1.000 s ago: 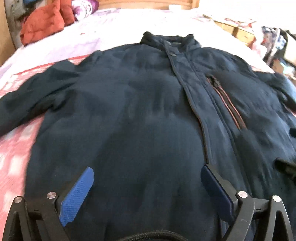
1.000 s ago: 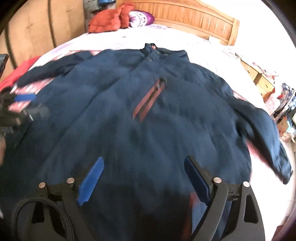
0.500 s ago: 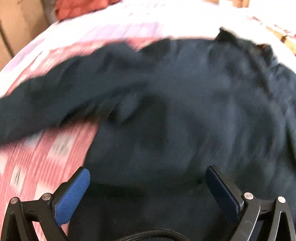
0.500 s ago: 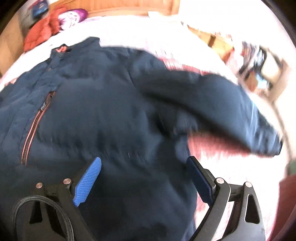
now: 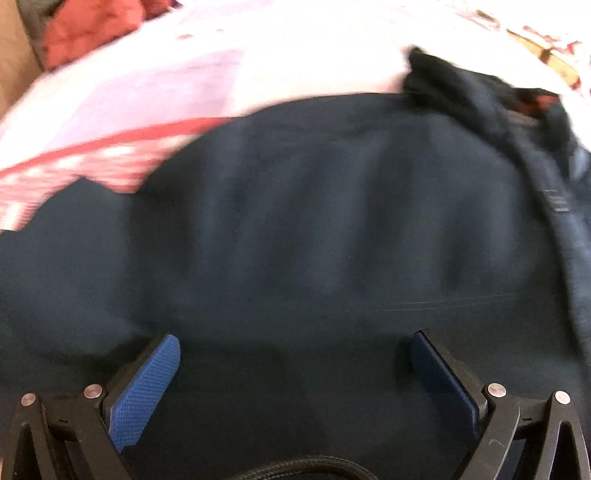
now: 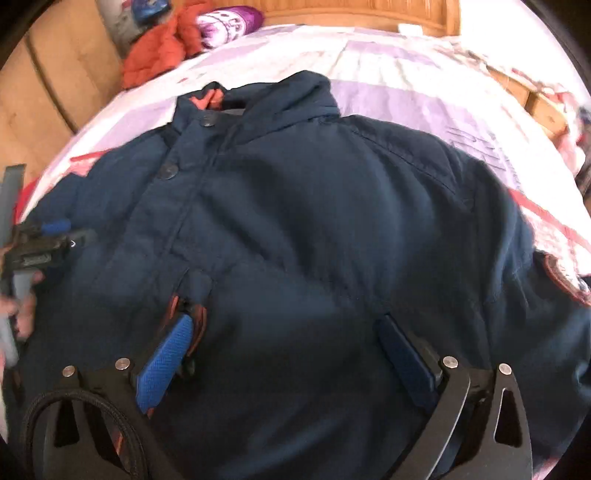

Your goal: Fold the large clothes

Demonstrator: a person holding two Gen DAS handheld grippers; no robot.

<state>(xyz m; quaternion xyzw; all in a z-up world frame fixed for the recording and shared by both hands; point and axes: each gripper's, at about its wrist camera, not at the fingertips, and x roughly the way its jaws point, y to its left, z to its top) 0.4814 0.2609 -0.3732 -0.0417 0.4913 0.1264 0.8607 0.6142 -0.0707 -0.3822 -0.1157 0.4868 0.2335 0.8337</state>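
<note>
A large navy jacket [image 6: 325, 229] lies front-up on the bed, collar toward the headboard, with an orange-trimmed chest pocket zip [image 6: 201, 314]. It fills the blurred left wrist view [image 5: 314, 240]. My left gripper [image 5: 295, 354] is open and empty, low over the jacket's left chest and shoulder; it also shows at the left edge of the right wrist view [image 6: 55, 236]. My right gripper [image 6: 284, 339] is open and empty, low over the right chest, its left finger beside the pocket zip. The right sleeve [image 6: 546, 280] with a round patch runs off to the right.
The bed has a lilac and white sheet [image 6: 399, 81] and a pink patterned cover [image 5: 85, 158] under the jacket. An orange garment [image 6: 159, 48] and a purple bundle [image 6: 229, 22] lie by the wooden headboard [image 6: 369, 11]. Cluttered furniture stands to the right [image 6: 546, 107].
Both grippers swung outward over the sleeves, then came in and moved forward, closer to the jacket's chest and collar. Both stayed open and empty. The jacket has not moved.
</note>
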